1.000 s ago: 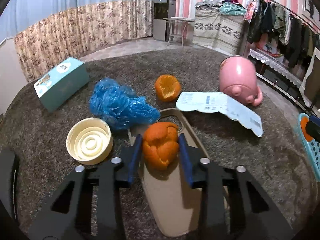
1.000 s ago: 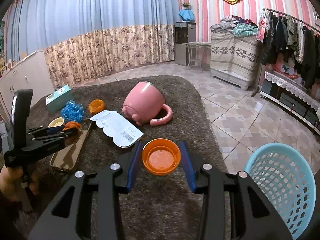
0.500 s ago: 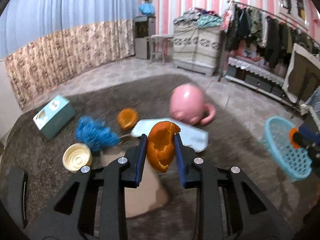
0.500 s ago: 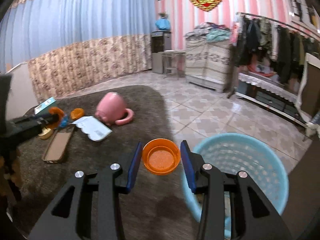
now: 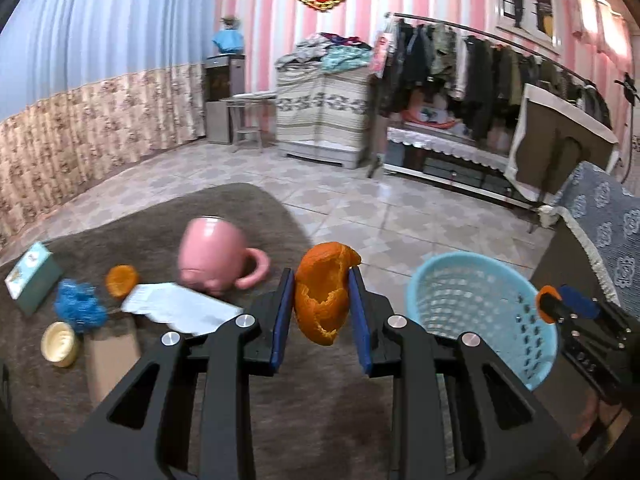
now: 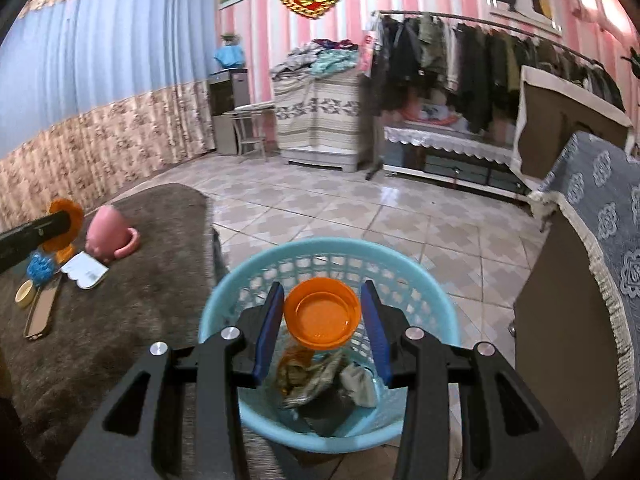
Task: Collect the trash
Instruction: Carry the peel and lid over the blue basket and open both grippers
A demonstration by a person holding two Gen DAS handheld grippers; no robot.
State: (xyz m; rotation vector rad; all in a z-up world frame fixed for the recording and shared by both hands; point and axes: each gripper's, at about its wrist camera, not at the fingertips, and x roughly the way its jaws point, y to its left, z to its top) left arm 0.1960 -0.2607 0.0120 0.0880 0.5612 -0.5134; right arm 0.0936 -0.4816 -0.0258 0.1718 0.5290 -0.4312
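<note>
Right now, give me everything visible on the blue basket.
The blue basket is a round, light blue plastic tub with lattice-holed walls and a solid rim, standing upright on the tiled floor just off the rug's edge. Inside lie crumpled scraps, something dark and an orange bit. The right gripper holds an orange lid above its opening, not touching it. In the left view the basket sits right of the orange peel.

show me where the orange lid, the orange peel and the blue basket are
orange lid (image 6: 322, 314), right wrist view, inner face.
orange peel (image 5: 322, 298), left wrist view, torn middle.
blue basket (image 6: 224, 300), right wrist view, left rim.
</note>
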